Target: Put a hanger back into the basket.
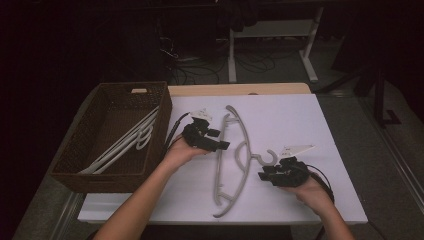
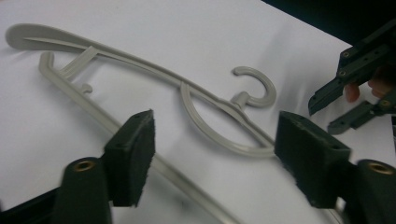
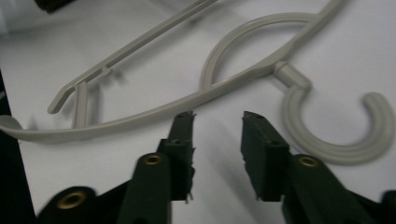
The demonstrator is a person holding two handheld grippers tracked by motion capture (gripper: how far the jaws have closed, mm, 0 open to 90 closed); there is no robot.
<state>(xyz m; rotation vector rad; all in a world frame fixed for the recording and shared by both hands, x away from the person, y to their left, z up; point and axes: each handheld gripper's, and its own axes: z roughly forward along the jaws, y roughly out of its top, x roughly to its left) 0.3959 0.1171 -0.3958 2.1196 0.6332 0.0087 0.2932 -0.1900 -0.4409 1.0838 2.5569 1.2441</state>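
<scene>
High view: grey hanger (image 1: 235, 160) lies flat on the white board (image 1: 300, 115), long axis running away from the person, hook (image 1: 270, 157) pointing toward the right side. Basket (image 1: 112, 135) sits at the board's left edge with white hangers (image 1: 127, 142) already inside, so my read is this one goes in next.

Left gripper (image 1: 216, 139) hovers just beside the hanger's far arm, jaws apart, nothing between them. In the left gripper view its pads (image 2: 133, 156) stand wide with the hanger's bar running across the gap underneath; no contact that I can make out.

Right gripper (image 1: 267, 176) sits near the hook, just on the person's side of it. Right gripper view: jaws part-closed, a narrow gap, gripping nothing; the hook (image 3: 336, 126) lies just beyond and beside one tip, shoulder bar crossing ahead of the other.

Step in hand, as I judge it: the pick-up approach on the hanger, no grasp made yet.

Next move calls for one gripper to straddle a thin bar lying flush on the board, so tips need to go down to the surface before closing. Then lift and carry over to the basket.
</scene>
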